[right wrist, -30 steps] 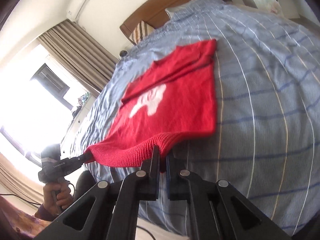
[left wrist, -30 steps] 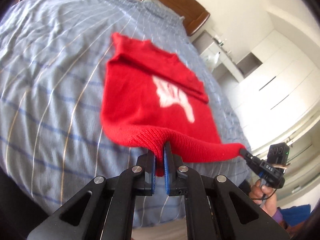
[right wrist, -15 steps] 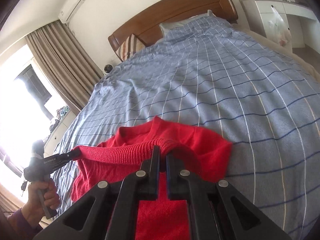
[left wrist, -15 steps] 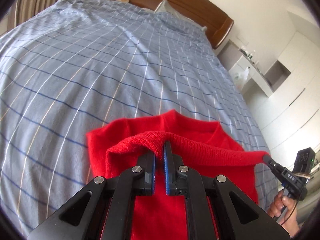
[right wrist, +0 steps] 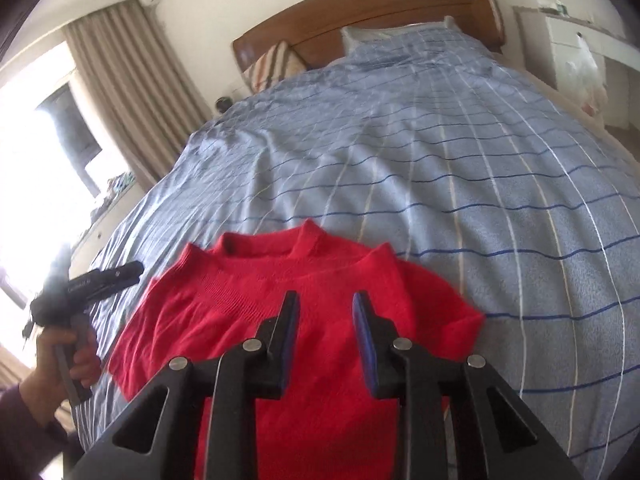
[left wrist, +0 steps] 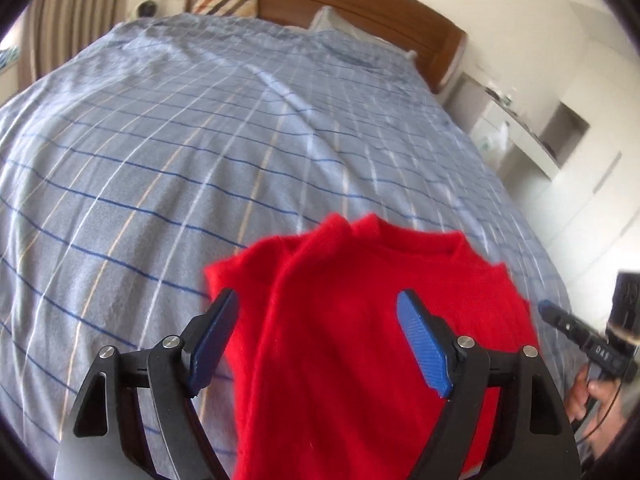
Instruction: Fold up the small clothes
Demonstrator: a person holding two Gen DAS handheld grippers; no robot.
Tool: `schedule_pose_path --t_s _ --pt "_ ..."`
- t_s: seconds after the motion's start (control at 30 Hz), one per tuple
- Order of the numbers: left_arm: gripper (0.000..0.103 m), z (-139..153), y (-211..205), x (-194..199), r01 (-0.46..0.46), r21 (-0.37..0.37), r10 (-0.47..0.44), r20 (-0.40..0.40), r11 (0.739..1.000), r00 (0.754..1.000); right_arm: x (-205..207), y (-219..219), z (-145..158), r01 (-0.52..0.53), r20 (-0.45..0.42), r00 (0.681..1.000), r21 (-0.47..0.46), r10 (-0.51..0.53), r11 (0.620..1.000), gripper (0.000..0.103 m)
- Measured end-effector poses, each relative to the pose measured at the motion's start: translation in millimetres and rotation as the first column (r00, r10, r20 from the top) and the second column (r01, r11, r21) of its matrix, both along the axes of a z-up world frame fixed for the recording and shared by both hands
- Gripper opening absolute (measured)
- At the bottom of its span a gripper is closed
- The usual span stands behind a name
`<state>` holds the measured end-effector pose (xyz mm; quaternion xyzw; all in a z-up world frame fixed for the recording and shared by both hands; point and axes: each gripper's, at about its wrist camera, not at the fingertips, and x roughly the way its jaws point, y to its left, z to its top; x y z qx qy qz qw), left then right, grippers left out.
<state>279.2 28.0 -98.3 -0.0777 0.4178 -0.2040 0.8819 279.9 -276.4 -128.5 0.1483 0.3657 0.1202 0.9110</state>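
A small red knit sweater lies folded over on the blue checked bedspread near the foot of the bed, collar toward the headboard. It also shows in the right wrist view. My left gripper is open and empty just above the sweater, its blue pads wide apart. My right gripper is open and empty above the sweater's middle. Each gripper shows from the side in the other's view, the right one and the left one, both beside the sweater's edges.
The wooden headboard with a striped pillow stands at the far end. A white nightstand is at the right of the bed, curtains and a bright window at the left.
Both grippers carried the sweater's hem forward over its body, then opened and let it go. The hem now lies on the sweater near the collar.
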Motion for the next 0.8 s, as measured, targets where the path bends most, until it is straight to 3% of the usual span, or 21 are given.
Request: schedule_pose_path --t_s 0.1,0.17,0.2,0.27,0.37,0.43,0.53,0.63,0.73,0.8 --pt "0.092 -17 -8 -40 0.100 0.074 -0.099 -0.016 0.992 0.995 -40 32 -9 -0.164 -0.049 0.986 -0.064 0.161 0.984 0.030" --pt "0.091 -38 -2 -56 0.093 0.159 -0.084 -0.058 0.983 0.995 -64 38 -32 -0.194 -0.119 0.977 -0.131 0.178 0.972 0.030" --pt "0.090 -46 5 -62 0.068 0.197 -0.053 -0.080 0.978 0.995 -74 33 -46 -0.179 -0.157 0.976 -0.166 0.153 0.970 0.030" --pt "0.088 -44 26 -80 0.023 0.176 -0.009 -0.080 0.984 0.997 -98 16 -57 -0.113 -0.167 0.983 -0.191 0.081 0.975 0.029" --pt "0.091 -25 46 -113 -0.036 0.136 0.041 -0.035 0.990 0.999 -136 7 -39 -0.010 -0.114 0.993 -0.221 -0.016 0.975 0.031" --pt "0.095 -15 45 -137 -0.042 0.117 0.041 0.013 0.992 0.999 -159 12 -26 0.012 -0.067 0.997 -0.213 -0.027 0.977 0.036" --pt "0.098 -15 33 -165 -0.043 0.135 0.035 0.065 0.990 0.997 -184 33 -20 0.052 -0.026 0.998 -0.254 -0.060 0.966 0.043" --pt "0.098 -34 22 -179 -0.039 0.174 0.029 0.062 0.984 0.998 -198 46 -29 0.062 -0.031 0.997 -0.207 -0.070 0.976 0.044" --pt "0.098 -55 12 -187 -0.035 0.262 0.026 0.036 0.964 0.999 -204 52 -46 0.061 -0.076 0.994 -0.172 -0.075 0.983 0.044" --pt "0.098 -51 17 -201 -0.036 0.247 0.020 0.064 0.968 0.998 -207 51 -49 0.055 -0.089 0.994 -0.156 -0.069 0.986 0.044"
